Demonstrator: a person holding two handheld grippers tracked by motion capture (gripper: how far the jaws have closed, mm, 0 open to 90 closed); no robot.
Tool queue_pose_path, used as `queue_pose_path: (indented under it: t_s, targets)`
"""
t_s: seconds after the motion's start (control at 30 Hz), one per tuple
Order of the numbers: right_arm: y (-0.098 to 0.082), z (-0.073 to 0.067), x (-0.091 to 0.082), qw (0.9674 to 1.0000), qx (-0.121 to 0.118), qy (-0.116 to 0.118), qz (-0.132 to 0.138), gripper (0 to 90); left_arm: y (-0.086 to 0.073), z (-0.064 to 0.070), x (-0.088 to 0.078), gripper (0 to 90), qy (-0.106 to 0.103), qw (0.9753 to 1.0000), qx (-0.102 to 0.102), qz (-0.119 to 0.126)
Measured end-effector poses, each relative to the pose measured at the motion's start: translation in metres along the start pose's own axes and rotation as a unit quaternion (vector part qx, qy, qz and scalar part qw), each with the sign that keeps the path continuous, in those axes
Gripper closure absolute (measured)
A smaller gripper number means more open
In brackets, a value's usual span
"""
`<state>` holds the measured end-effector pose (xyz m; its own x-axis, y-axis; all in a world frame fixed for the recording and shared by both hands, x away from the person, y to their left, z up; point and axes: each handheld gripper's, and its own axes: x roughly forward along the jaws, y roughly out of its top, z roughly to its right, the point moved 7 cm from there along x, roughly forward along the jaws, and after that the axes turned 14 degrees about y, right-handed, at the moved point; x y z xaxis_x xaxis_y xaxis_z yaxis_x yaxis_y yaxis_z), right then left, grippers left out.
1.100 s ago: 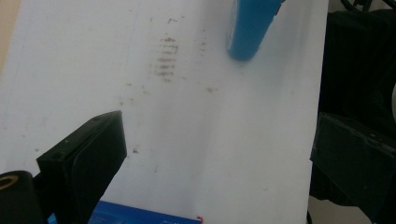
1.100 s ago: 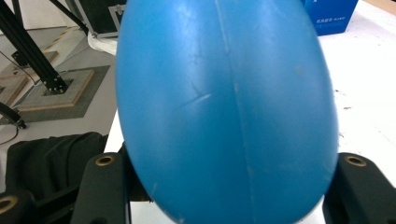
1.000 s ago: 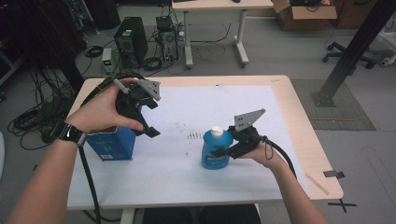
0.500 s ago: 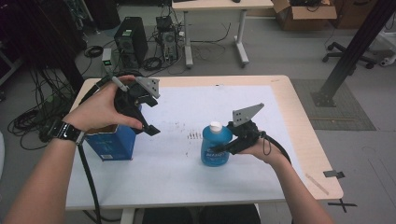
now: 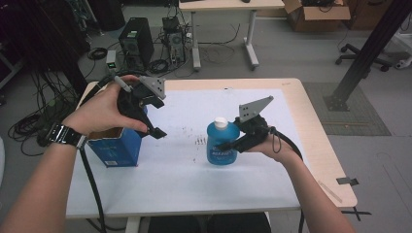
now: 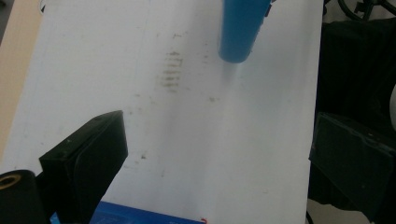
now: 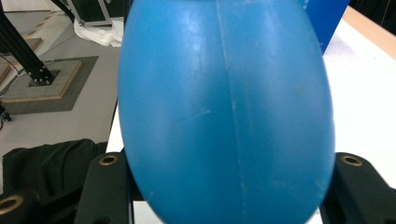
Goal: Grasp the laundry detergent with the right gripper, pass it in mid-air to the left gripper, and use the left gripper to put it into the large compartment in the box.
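Now my right tool (image 5: 228,144) clamps the blue bottle (image 5: 221,143) mid-table; my left tool (image 5: 154,127) hangs open over the box (image 5: 114,148), left side.

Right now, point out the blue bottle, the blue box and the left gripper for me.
blue bottle (image 5: 221,148), high view, on its labelled body.
blue box (image 5: 116,151), high view, on its front face.
left gripper (image 6: 212,156), left gripper view, midway between its two black jaws.

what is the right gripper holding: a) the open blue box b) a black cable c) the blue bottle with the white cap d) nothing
c: the right gripper is clamped on the blue bottle, whose body sits between its fingers in the right gripper view.
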<state>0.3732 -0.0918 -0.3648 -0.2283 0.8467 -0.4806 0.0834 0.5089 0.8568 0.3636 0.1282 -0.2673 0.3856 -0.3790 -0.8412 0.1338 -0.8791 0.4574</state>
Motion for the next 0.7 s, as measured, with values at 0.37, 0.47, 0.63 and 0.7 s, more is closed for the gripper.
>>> queue_pose_path:
  t_s: [0.37,0.47,0.63,0.7]
  targets:
    - [0.038,-0.001,0.003,0.9999,-0.015,0.003,-0.008,41.6,0.012,0.001,-0.010,5.2,0.003,0.9999,0.008,0.009]
    - [0.049,-0.001,0.007,0.9998,-0.017,0.006,-0.010,41.6,0.017,0.001,-0.014,5.5,0.003,0.9997,0.014,0.018]
    - [0.057,-0.001,0.012,0.9997,-0.019,0.011,-0.011,41.7,0.022,0.001,-0.018,5.6,0.006,0.9996,0.017,0.022]
    - [0.061,-0.001,0.015,0.9996,-0.020,0.013,-0.013,41.7,0.024,0.001,-0.019,5.3,0.007,0.9996,0.018,0.023]
